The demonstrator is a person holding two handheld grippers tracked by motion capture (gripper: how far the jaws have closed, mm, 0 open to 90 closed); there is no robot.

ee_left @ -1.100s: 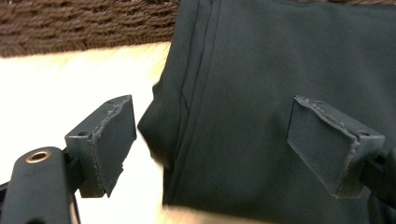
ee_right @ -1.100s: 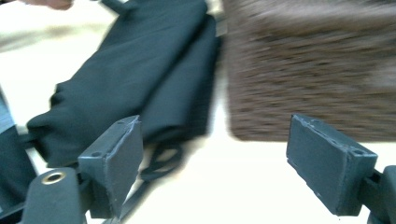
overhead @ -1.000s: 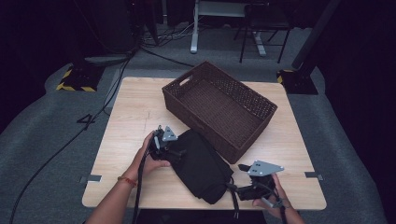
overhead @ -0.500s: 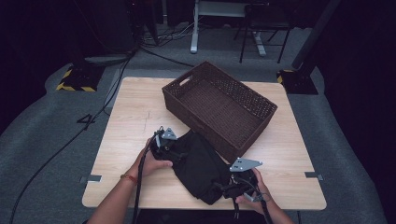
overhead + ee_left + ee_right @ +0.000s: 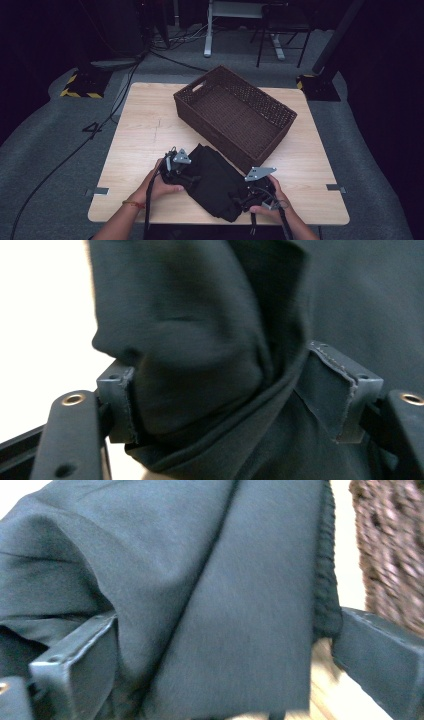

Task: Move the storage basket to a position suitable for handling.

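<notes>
A folded black garment (image 5: 215, 181) is seen lying near the front edge of the wooden table (image 5: 140, 130), just in front of a dark wicker basket (image 5: 235, 112), with a gripper set at each end of it. At its left end, a thick fold of the cloth is bunched between the pads of the left gripper (image 5: 176, 169), whose jaws have just been closing and are pressed on the cloth. At its right end, the folded edge is straddled by the right gripper (image 5: 250, 194), whose jaws have just been opening and are held wide, one pad standing clear of the cloth.
</notes>
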